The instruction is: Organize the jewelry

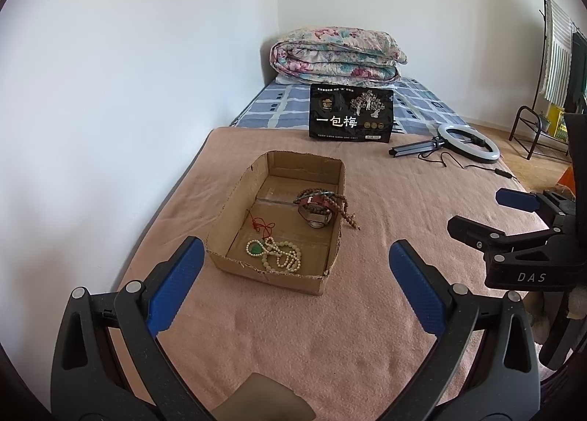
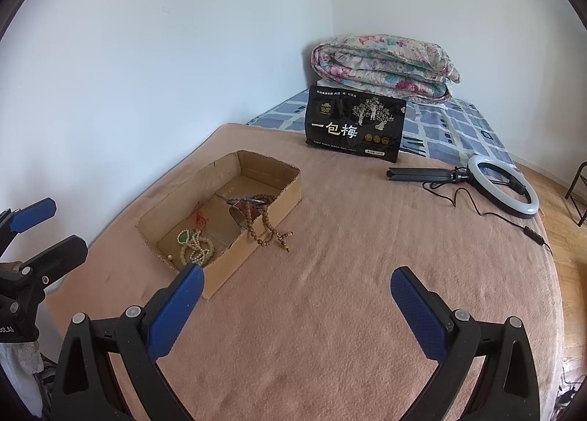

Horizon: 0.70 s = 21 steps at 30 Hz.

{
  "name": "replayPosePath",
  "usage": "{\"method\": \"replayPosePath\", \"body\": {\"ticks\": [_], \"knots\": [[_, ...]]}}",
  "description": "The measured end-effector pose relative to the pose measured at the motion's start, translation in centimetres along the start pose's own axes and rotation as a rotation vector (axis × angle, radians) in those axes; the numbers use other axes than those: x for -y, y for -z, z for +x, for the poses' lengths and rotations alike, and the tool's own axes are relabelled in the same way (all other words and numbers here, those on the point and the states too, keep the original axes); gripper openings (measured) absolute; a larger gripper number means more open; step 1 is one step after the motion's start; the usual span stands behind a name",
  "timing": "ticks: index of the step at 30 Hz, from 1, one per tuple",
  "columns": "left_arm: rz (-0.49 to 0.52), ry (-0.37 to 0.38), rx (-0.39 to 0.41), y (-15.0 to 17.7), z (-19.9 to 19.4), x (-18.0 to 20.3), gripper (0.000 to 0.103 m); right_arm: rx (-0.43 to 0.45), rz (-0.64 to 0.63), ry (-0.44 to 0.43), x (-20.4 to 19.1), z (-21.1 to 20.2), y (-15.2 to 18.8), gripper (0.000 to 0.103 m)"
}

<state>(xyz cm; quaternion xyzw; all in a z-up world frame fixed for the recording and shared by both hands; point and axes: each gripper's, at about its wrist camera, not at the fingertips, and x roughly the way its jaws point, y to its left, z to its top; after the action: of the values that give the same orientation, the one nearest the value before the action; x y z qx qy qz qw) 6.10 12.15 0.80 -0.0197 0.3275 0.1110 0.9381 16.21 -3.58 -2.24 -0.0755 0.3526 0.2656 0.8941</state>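
Left wrist view. Left gripper [image 1: 293, 263]: blue-padded fingers [image 1: 176, 285] spread wide apart, empty, above a pink blanket [image 1: 330, 340] covering the bed. Straight beyond them, a shallow cardboard box [image 1: 293, 279] with torn rims. Contents: cream bead necklace [image 1: 282, 256] with a green pendant [image 1: 255, 248] at the near end; red cord [image 1: 262, 228] mid-floor; a watch [image 1: 316, 217] and a metal bangle [image 1: 315, 194] at the right wall. Brown bead strand [image 1: 345, 208] hangs over the right wall, its tail lying on the blanket outside. Behind the box: black snack bag [image 1: 351, 113] standing upright, folded floral quilt [image 1: 335, 54] on a blue checked sheet [image 1: 271, 107]. To the right: ring light [image 1: 467, 144] lying flat with its folded stand and cable. Right gripper [image 1: 477, 213] at the right edge, fingers apart, empty.

Right wrist view. Right gripper [image 2: 297, 292]: fingers [image 2: 418, 311] wide apart, holding nothing; the left fingertip overlaps the box's [image 2: 256, 245] near corner. Brown bead strand [image 2: 264, 226] draped over the near wall, tassel on the blanket [image 2: 348, 311]. Cream necklace [image 2: 196, 248] inside near the corner; one loose bead [image 2: 170, 257] beside it. Snack bag [image 2: 354, 127], quilt [image 2: 385, 61] and ring light [image 2: 502, 186] well behind. Left gripper [image 2: 47, 226] at the left edge, fingers parted.
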Motion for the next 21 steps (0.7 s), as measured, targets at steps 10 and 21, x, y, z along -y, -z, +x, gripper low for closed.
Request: {"method": "replayPosePath", "body": {"ticks": [10,21], "knots": [[0.0,0.0,0.0,0.03,0.01,0.03,0.102,-0.001,0.0,0.0,-0.04,0.09,0.12,0.103],[0.0,-0.002,0.0,0.06,0.02,0.06,0.102,-0.009,-0.002,-0.003,-0.3,0.31,0.3,0.103]]}}
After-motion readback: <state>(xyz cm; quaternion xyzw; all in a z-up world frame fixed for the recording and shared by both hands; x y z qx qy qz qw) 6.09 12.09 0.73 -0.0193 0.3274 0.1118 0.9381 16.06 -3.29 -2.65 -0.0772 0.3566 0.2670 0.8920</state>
